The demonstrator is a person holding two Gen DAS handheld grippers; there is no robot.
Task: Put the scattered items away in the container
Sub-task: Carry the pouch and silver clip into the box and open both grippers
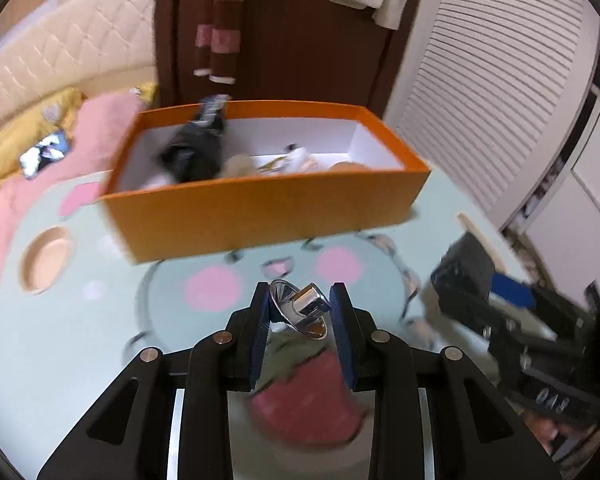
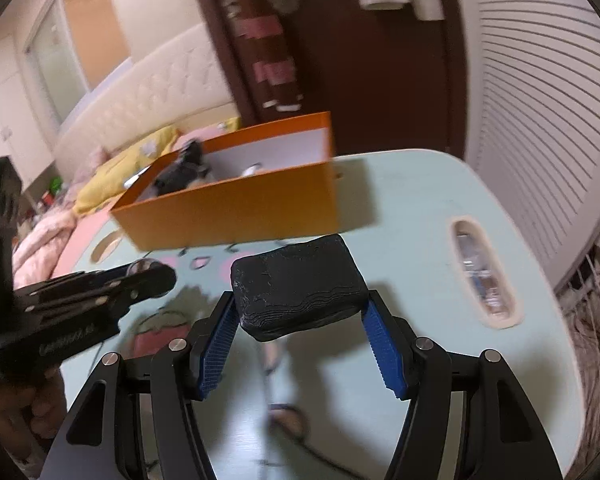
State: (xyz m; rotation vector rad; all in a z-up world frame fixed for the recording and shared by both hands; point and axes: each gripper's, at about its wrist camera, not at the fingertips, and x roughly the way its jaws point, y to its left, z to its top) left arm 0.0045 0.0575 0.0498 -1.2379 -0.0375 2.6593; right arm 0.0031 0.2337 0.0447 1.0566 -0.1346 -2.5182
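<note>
An orange box (image 1: 260,208) with a white inside stands on the pale green table (image 1: 80,340); it holds a dark bundle (image 1: 196,152) and several small light items. My left gripper (image 1: 300,304) is shut on a shiny metal funnel-shaped piece (image 1: 300,312), held above the table just in front of the box. My right gripper (image 2: 300,308) is shut on a black rectangular block (image 2: 300,284), also held above the table in front of the box (image 2: 236,212). The right gripper shows at the right of the left wrist view (image 1: 472,276). The left gripper shows at the left of the right wrist view (image 2: 148,276).
The table has a round hole (image 1: 46,260) at the left and an oval slot (image 2: 482,272) at the right. A bed with pink and yellow bedding (image 1: 28,128) lies behind left. A dark door (image 1: 300,40) and a white louvered door (image 1: 500,80) stand behind.
</note>
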